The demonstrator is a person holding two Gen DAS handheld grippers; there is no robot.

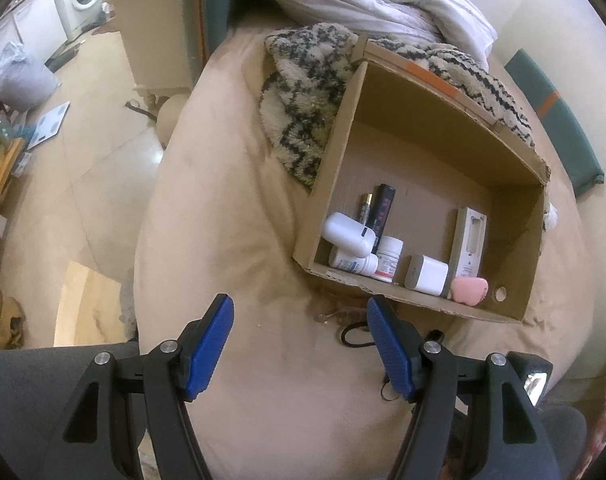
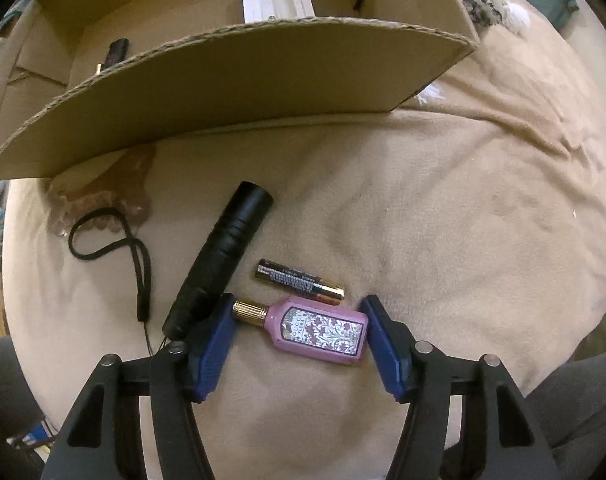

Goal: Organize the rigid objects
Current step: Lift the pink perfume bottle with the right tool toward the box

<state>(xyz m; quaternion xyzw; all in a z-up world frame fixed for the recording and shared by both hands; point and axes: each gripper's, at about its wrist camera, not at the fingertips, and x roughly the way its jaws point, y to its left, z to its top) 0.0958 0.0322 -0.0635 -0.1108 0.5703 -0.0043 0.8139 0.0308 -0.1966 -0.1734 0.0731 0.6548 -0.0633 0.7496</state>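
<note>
While your right gripper (image 2: pixel 297 338) stands spread wide over the beige bedcover (image 2: pixel 443 208), its blue pads (image 2: pixel 213 350) sit on either side of a pink perfume bottle (image 2: pixel 317 330) that lies on its side between them, gold cap to the left. You have not clamped it: the left pad is just beside the cap and the right pad just beside the bottle's base, and whether either one touches cannot be told. Just beyond the bottle lies an AA battery (image 2: pixel 299 282), and to its left a black flashlight (image 2: pixel 219 260) slants away from you, its near end behind the left pad, its wrist cord (image 2: pixel 111 248) looping out to the left. Farther off, the near wall of the cardboard box (image 2: pixel 223 92) crosses the right wrist view.

Your left gripper (image 1: pixel 301 346) is released too, jaws apart and holding nothing above the bedcover, near the box (image 1: pixel 523 240). Along the near wall inside you can see a white capsule-shaped case (image 1: pixel 349 234) resting on a white pill bottle (image 1: pixel 353 262), a second pill bottle (image 1: pixel 389 258) upright beside them, a white charger block (image 1: pixel 427 274), a pink heart-shaped piece (image 1: pixel 469 289) and a white remote (image 1: pixel 469 242). Behind the case lie another battery (image 1: pixel 365 206) and a dark tube (image 1: pixel 383 210). A patterned fleece blanket (image 1: pixel 303 100) lies at the box's far left.
</note>
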